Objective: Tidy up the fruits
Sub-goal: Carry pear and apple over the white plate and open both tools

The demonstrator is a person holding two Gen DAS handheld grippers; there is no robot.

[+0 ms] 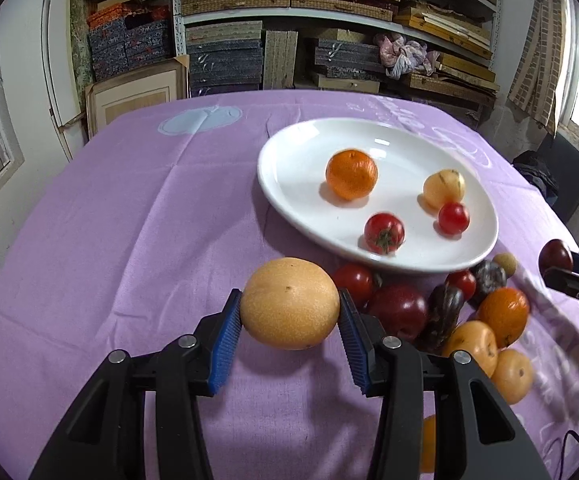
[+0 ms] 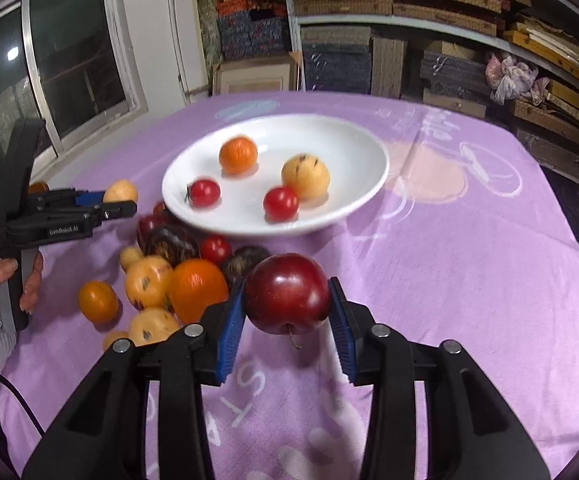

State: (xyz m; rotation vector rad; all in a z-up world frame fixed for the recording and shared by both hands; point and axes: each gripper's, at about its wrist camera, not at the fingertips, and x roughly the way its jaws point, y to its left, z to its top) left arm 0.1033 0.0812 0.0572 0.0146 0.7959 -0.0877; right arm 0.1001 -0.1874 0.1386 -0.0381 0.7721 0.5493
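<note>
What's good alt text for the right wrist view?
The right gripper holds a dark red plum above a purple tablecloth. Beyond, a white plate holds four fruits; more fruit sits loose at left.

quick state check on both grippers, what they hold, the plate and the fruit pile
left gripper: shut on the yellow pear
yellow pear: held off the cloth
right gripper: shut on the dark red plum
dark red plum: held, stem down
plate: on the cloth, holding an orange, a yellow fruit and two tomatoes
fruit pile: loose on the cloth beside the plate
</note>
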